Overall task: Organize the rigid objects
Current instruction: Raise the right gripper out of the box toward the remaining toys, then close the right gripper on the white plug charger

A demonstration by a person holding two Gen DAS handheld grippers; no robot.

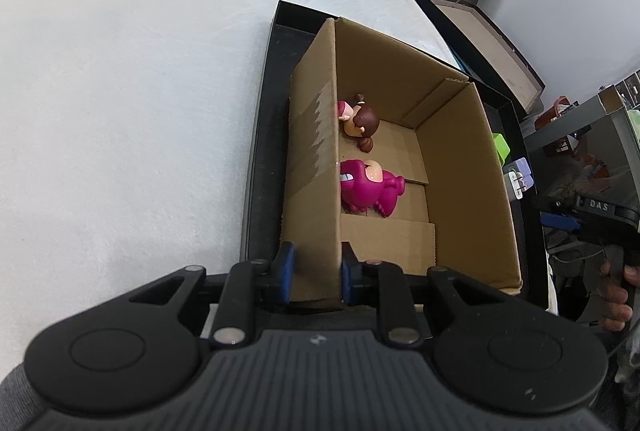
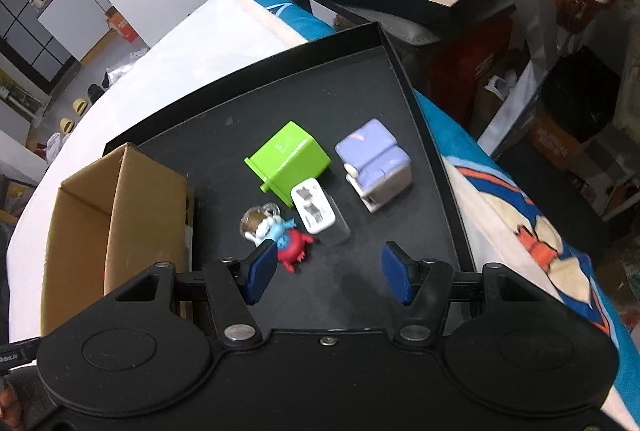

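The right hand-held gripper [image 2: 328, 273] hangs open-jawed over the black tray [image 2: 224, 135] beside a white charger [image 2: 314, 209].

two figurines [image 1: 368, 167] lie in the cardboard box [image 1: 460, 167], which stands on the tray [image 2: 320, 119] left of the loose items [image 2: 304, 183].

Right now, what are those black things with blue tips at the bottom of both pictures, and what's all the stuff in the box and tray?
Those are two grabbing tools, like big tweezers, and a person holds one in each hand. Each tool carries a camera looking along its two fingers, so each picture comes from one tool.

The left gripper is pinched shut on a wall of the cardboard box. Inside the box lie a pink toy and a brown-haired doll.

The right gripper is open and holds nothing. It hovers over the black tray, where a green cube, a purple armchair toy, a white charger and a small red and blue figure wait.
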